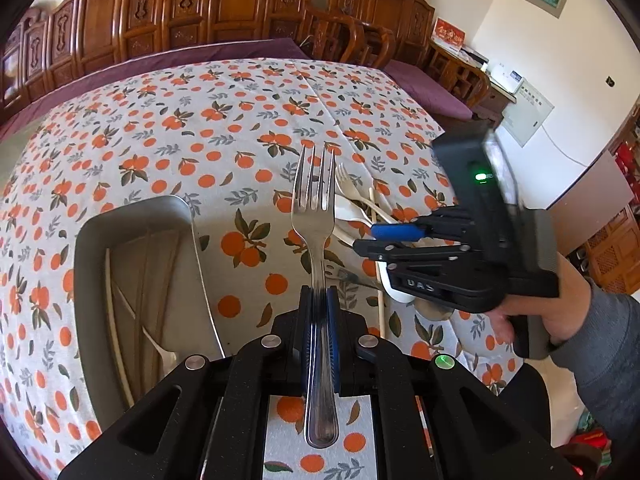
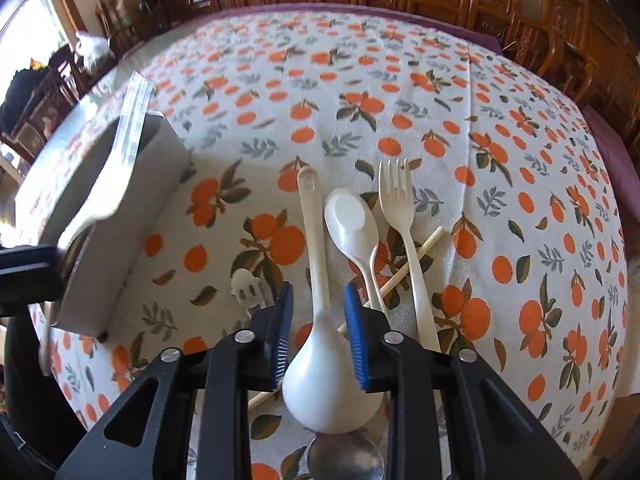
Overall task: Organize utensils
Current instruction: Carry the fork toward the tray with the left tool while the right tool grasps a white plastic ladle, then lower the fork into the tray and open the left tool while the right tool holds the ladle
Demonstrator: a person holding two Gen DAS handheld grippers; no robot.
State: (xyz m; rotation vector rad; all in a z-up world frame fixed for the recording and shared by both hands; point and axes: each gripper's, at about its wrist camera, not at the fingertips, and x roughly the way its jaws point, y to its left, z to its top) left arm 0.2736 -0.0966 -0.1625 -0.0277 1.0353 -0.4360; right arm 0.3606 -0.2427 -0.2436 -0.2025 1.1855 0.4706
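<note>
The left tongs clench a fork, tines pointing far, just right of the tray. The right tongs gape astride a spoon lying lengthwise on the tabletop.

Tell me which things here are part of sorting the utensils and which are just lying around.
Job: metal fork in left gripper; white ladle spoon between right gripper fingers; grey tray; white spoon; cream fork; chopstick.
Lying about: carved wooden chairs; wall panel.
</note>
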